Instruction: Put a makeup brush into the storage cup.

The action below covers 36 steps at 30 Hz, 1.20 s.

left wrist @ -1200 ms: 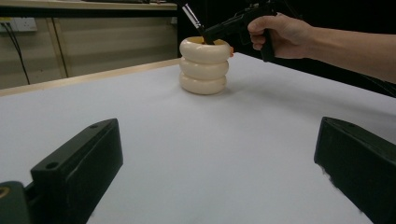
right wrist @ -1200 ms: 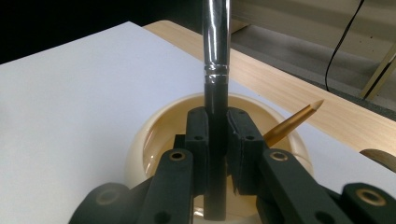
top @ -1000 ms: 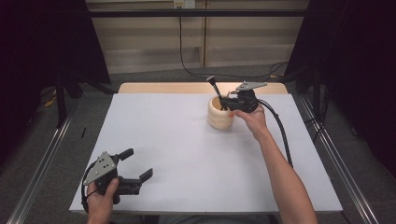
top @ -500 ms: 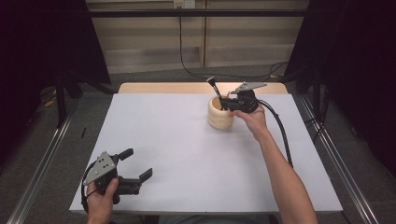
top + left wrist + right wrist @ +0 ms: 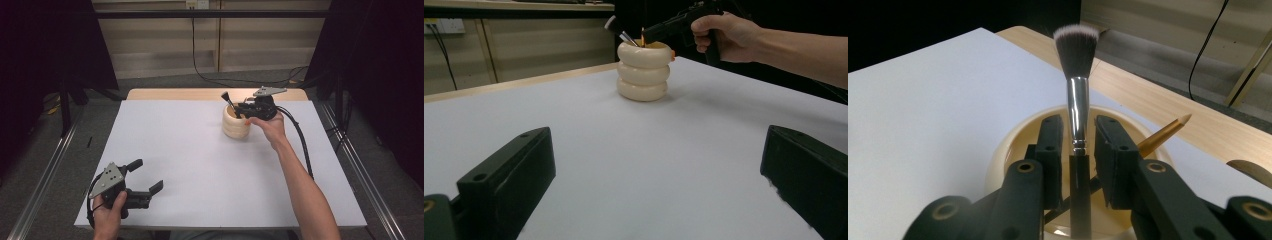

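Note:
A cream holder [image 5: 236,125] shaped like three stacked rings stands at the table's far right; it also shows in the left gripper view [image 5: 644,70]. A makeup brush [image 5: 1077,95] with a silver ferrule and dark bristles stands tilted in it, bristles up [image 5: 226,97]. My right gripper [image 5: 1079,125] hovers over the holder's rim [image 5: 1013,135], one jaw on each side of the brush handle, with a narrow gap showing on both sides. My left gripper [image 5: 147,175] rests near the front left edge, jaws wide open on nothing [image 5: 659,142].
A gold stick [image 5: 1163,132] with a pale tip also leans in the holder. The white table top [image 5: 200,165] ends in a wooden strip [image 5: 175,94] at the far edge. Metal rails run along both sides, and a cable [image 5: 300,140] trails from my right gripper.

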### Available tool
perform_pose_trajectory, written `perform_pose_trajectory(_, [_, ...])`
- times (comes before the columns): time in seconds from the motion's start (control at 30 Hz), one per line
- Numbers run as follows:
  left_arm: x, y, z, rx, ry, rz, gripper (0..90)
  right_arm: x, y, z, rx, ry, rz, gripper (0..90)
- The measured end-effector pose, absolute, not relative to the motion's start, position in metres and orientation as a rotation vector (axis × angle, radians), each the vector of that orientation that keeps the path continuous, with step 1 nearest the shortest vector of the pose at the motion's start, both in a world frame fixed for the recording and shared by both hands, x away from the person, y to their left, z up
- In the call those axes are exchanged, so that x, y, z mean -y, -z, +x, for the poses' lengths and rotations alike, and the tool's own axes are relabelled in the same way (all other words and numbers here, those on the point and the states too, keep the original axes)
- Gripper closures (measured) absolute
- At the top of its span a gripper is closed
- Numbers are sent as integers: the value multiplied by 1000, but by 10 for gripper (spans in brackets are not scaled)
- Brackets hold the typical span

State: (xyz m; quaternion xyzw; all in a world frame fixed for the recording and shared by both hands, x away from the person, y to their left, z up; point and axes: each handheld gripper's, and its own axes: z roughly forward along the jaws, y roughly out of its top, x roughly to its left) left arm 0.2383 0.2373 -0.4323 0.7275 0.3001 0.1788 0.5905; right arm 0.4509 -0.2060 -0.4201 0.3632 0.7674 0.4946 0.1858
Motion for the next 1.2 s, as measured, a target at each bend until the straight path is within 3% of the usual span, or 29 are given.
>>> perform_pose_trajectory(0.43, [-237,432,238,-697,-416,1692,13,201,413,453,-2169,-1382,986,671])
perform_pose_trajectory(0.77, [-235,433,243,-709,-408,1683,12,203,414,445,-2148,-1416,994,384])
perform_pose_trajectory(0.83, [-234,433,245,-704,-405,1691,13,203,411,444,-2140,-1409,985,278])
perform_pose_trajectory(0.93, [-233,435,248,-719,-395,1695,12,203,405,442,-2120,-1424,975,217])
perform_pose_trajectory(1.0, [-234,437,250,-727,-394,1697,12,204,403,441,-2108,-1419,991,124])
perform_pose_trajectory(1.2, [-234,435,248,-716,-399,1701,12,211,400,431,-2089,-1442,973,38])
